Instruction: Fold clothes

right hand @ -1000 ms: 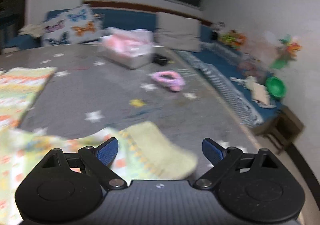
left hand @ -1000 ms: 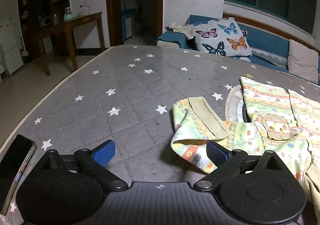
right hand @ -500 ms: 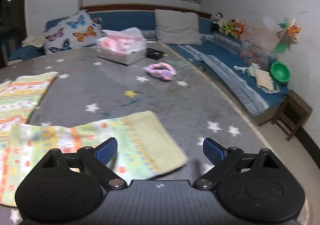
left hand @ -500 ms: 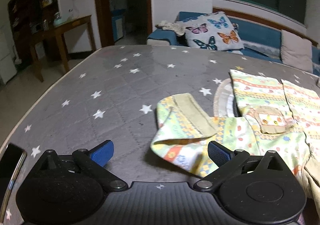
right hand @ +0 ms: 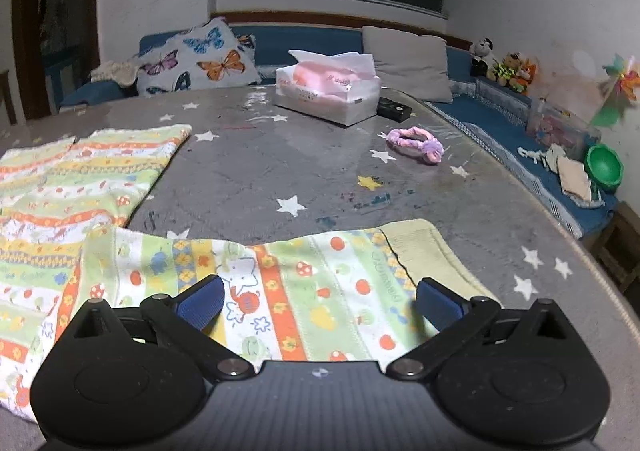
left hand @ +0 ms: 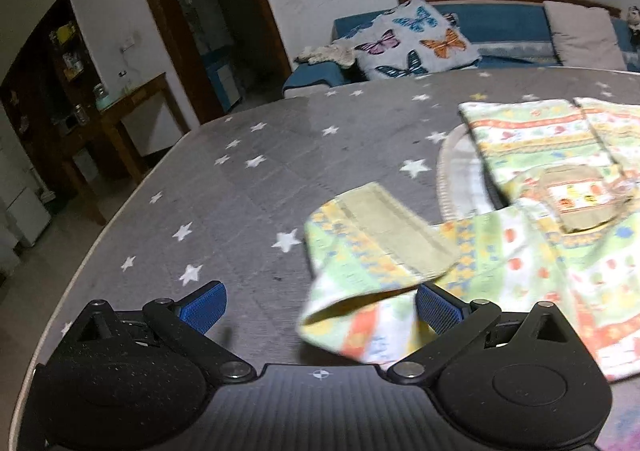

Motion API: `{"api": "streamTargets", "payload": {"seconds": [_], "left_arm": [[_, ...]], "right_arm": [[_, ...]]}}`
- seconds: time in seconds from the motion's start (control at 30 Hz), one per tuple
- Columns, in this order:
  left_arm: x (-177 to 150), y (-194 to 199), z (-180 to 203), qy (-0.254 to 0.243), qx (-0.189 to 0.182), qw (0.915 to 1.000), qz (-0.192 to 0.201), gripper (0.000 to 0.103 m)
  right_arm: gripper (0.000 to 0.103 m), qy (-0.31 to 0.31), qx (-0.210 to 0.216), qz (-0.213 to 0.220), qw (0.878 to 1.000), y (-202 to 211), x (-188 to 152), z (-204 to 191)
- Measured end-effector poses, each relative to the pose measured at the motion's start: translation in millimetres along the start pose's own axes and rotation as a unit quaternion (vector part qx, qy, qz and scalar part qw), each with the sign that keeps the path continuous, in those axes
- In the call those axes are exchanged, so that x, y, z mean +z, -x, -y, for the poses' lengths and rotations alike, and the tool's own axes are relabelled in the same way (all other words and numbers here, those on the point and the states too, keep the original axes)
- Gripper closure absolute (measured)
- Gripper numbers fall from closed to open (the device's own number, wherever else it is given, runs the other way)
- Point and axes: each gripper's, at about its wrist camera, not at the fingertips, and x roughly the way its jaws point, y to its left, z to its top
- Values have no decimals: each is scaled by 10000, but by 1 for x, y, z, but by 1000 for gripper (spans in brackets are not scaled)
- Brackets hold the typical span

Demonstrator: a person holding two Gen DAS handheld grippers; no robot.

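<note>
The right gripper (right hand: 320, 301) is hovering low over one sleeve (right hand: 304, 291) of the patterned garment (right hand: 80, 187). Its jaws have just been opening, and they are standing wide with the cloth lying flat between them, unpressed. The left gripper (left hand: 320, 309) is gaping too, released, its right pad just beside the other sleeve (left hand: 372, 263), which is lying folded over with its cuff turned up at one o'clock from the tool. The garment is spreading across the grey star-printed mattress (right hand: 280, 171). Farther on, at one o'clock from the right gripper, a pink scrunchie (right hand: 416, 143) is lying. At twelve o'clock a tissue box (right hand: 328, 91) is sitting, with a butterfly cushion (right hand: 196, 59) leaning beyond at eleven.
</note>
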Motion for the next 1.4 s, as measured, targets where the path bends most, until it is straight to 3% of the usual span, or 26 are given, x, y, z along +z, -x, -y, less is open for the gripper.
{"api": "streamTargets", "payload": {"seconds": [0.2,0.47,0.57,0.7,0.83,0.9,1.0,1.1,1.2,1.4], "left_arm": [[-2,4,-24,446,107,9989,-13,0],[3,-3,-9,152,117,9998,51,0],[7,-7,-16,490,284,9983,145,0],[4,-7,-45,1422,568,9879,248,0],[-12,-7,-92,2523,536,9662,14,0],[-19,-9,-105,2724,552,9605,-125,0],[-29,-8,-116,2790,926,9557,-168,0],[-37,-10,-127,2891,1060,9508,-341,0],[-36,-6,-125,2818,1054,9532,-298,0],[-12,-15,-85,1892,664,9794,-227,0]], "right_arm": [[0,-234,129,-12,9996,-1,-4,7],[0,-250,138,-16,9996,-1,-5,7],[0,-251,137,-15,9996,-2,-5,6],[0,-250,135,-15,9996,-2,-5,6],[0,-253,138,-13,9996,-2,-5,6],[0,-252,137,-13,9996,-2,-5,6],[0,-253,138,-14,9996,-2,-5,6],[0,-254,138,-14,9996,-2,-5,6],[0,-253,138,-13,9996,-2,-5,6],[0,-251,136,-12,9996,-3,-5,6]]}}
